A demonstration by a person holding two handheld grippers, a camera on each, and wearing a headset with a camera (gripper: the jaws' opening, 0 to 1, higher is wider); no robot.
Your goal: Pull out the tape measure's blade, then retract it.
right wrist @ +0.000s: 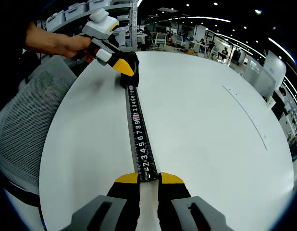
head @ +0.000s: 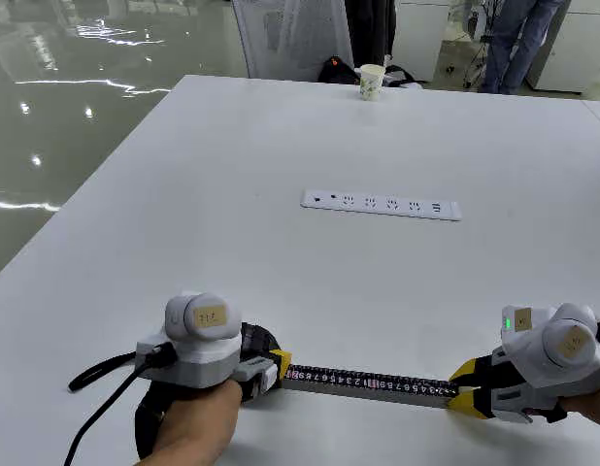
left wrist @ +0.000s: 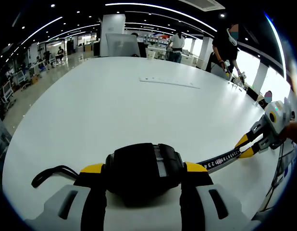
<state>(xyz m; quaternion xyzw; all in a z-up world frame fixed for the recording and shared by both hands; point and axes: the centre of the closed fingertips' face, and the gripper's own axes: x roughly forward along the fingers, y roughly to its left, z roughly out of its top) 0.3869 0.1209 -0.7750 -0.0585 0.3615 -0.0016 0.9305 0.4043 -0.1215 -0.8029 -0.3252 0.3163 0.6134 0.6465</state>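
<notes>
The black tape measure case (head: 255, 342) rests on the white table (head: 232, 194) near its front edge, with my left gripper (head: 269, 371) shut on it. In the left gripper view the case (left wrist: 143, 168) sits between the yellow-tipped jaws. The dark numbered blade (head: 373, 382) is drawn out flat along the table to the right. My right gripper (head: 465, 386) is shut on the blade's end. Seen from the right gripper view, the blade (right wrist: 139, 134) runs from my right gripper (right wrist: 148, 179) up to the case (right wrist: 129, 73) held by the left gripper (right wrist: 122, 65).
A white power strip (head: 381, 204) lies at mid-table and a paper cup (head: 372, 82) stands at the far edge. A black cable (head: 96, 417) trails from the left gripper. A mesh chair (right wrist: 28, 130) stands beside the table. People stand in the background.
</notes>
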